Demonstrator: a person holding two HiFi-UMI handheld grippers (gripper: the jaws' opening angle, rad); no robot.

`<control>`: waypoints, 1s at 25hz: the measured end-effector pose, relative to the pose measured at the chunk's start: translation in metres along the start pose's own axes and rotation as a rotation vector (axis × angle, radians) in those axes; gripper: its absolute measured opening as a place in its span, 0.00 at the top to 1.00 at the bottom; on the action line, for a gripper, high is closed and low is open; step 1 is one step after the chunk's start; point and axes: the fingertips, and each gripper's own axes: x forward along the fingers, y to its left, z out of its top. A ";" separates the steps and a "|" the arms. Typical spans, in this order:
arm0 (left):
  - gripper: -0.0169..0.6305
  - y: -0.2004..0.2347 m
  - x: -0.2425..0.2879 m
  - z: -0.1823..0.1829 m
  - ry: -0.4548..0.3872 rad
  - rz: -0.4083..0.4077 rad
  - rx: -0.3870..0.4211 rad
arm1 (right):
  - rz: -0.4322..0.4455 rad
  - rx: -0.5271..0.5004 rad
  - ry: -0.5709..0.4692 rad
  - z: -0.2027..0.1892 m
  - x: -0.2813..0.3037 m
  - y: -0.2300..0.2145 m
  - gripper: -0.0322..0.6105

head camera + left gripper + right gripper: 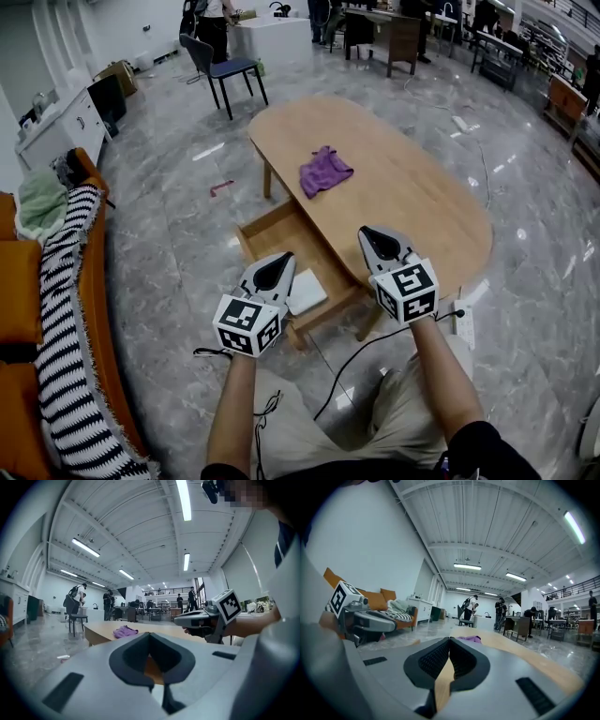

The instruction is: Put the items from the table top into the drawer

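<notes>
A purple cloth (325,172) lies crumpled on the oval wooden table (422,202); it also shows far ahead in the left gripper view (124,631) and the right gripper view (468,639). Under the table's near left side the drawer (265,234) stands pulled out, with a flat white item (307,292) in its near end. My left gripper (286,256) hovers over the drawer's near end, shut and empty (149,634). My right gripper (365,231) hangs over the table's near edge, shut with nothing between its jaws (450,639).
An orange sofa (19,281) with a striped blanket (70,319) runs along the left. A dark chair (223,70) stands beyond the table. A black cable (370,345) and a white sheet (466,325) lie on the floor by the person's knees. People stand at desks far back.
</notes>
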 end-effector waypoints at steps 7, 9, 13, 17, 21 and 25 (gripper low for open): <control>0.97 0.003 -0.009 0.010 -0.058 0.010 0.007 | -0.003 -0.018 0.007 0.001 0.000 0.007 0.92; 0.97 0.004 -0.012 0.011 -0.061 0.009 0.007 | -0.006 -0.027 0.011 0.001 -0.001 0.008 0.92; 0.97 0.006 -0.017 0.011 -0.058 0.004 0.000 | -0.015 -0.033 0.017 0.007 -0.003 0.007 0.92; 0.97 0.007 -0.024 0.009 -0.057 -0.008 -0.006 | -0.023 -0.043 0.022 0.013 -0.007 0.008 0.92; 0.97 0.006 -0.027 0.006 -0.055 -0.016 -0.009 | -0.029 -0.057 0.040 0.014 -0.013 0.010 0.92; 0.97 0.005 -0.031 0.005 -0.054 -0.026 -0.011 | -0.033 -0.051 0.049 0.018 -0.015 0.008 0.92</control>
